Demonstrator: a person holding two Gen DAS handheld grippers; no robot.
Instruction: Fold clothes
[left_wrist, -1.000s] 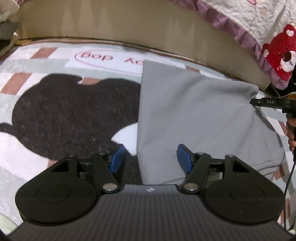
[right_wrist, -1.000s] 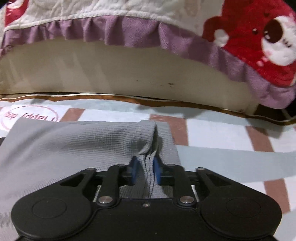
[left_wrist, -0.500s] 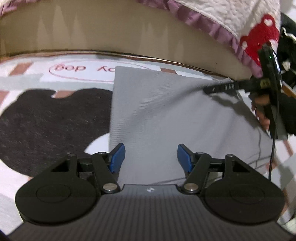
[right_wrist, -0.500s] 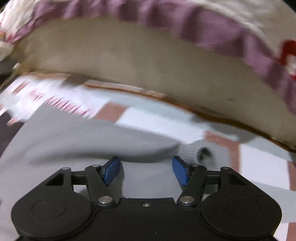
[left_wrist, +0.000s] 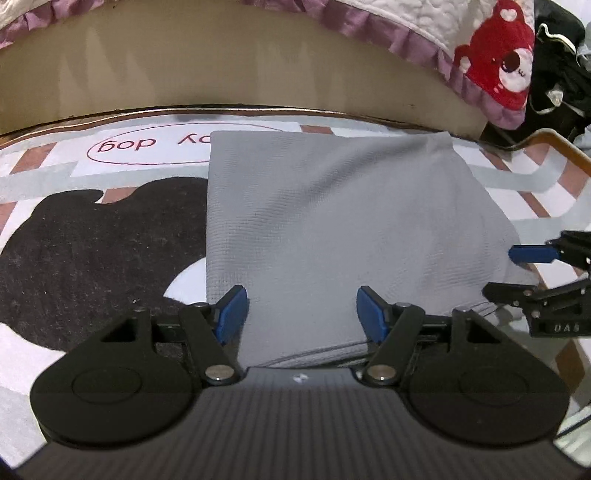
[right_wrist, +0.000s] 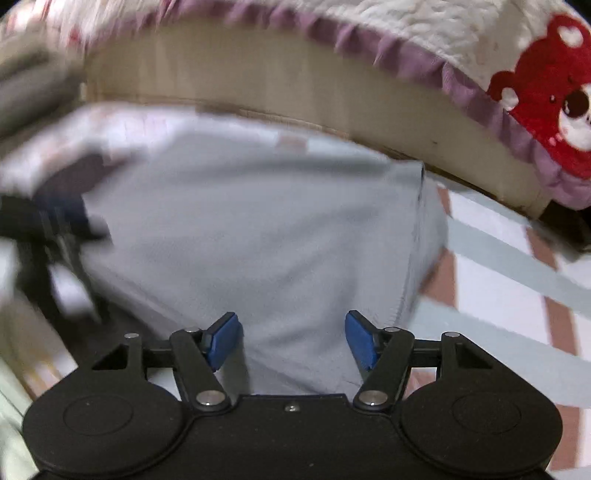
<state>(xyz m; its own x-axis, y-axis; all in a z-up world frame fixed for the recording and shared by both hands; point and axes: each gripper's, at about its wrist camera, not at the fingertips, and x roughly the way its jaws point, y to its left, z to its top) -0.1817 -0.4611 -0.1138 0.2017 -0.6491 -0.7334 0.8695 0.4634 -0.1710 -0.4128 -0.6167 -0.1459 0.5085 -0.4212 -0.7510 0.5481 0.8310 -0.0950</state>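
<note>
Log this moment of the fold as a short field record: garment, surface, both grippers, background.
garment: grey garment, folded into a rough rectangle, lying flat, stacked layer edges showing at the near end
surface: patterned rug with a dark dog shape and the words "dog" in an oval
left gripper: left gripper open, fingers astride the garment's near edge, gripping nothing
right gripper: right gripper open, above the garment's right side, view blurred
background: beige bed base; quilt with purple ruffle; red bear print
</note>
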